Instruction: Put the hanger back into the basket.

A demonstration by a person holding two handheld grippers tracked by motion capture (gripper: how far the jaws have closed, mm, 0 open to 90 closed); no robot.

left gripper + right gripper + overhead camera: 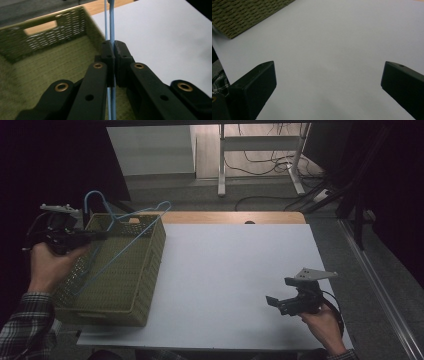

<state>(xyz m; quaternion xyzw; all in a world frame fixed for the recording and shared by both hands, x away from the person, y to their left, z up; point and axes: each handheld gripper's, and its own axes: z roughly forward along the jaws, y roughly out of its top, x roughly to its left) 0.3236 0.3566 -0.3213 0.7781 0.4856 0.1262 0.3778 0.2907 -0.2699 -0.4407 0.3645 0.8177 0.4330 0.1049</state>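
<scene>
Two blue hangers [120, 232] sit clamped in my left gripper [111, 53] above the green basket [145, 270], so I judge lowering and releasing comes next, while my right gripper [328, 82] waits, fingers apart, over the worktop [235, 270].

The blue hanger [111, 22] runs off the left gripper view's top and bottom edges.

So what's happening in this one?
A person works with a handheld gripper in each hand. The left gripper is clamped on a thin light-blue wire hanger, holding it over the olive-green woven basket at the left of the white table. The right gripper hangs open and holds nothing, low over the table's near right part.
</scene>
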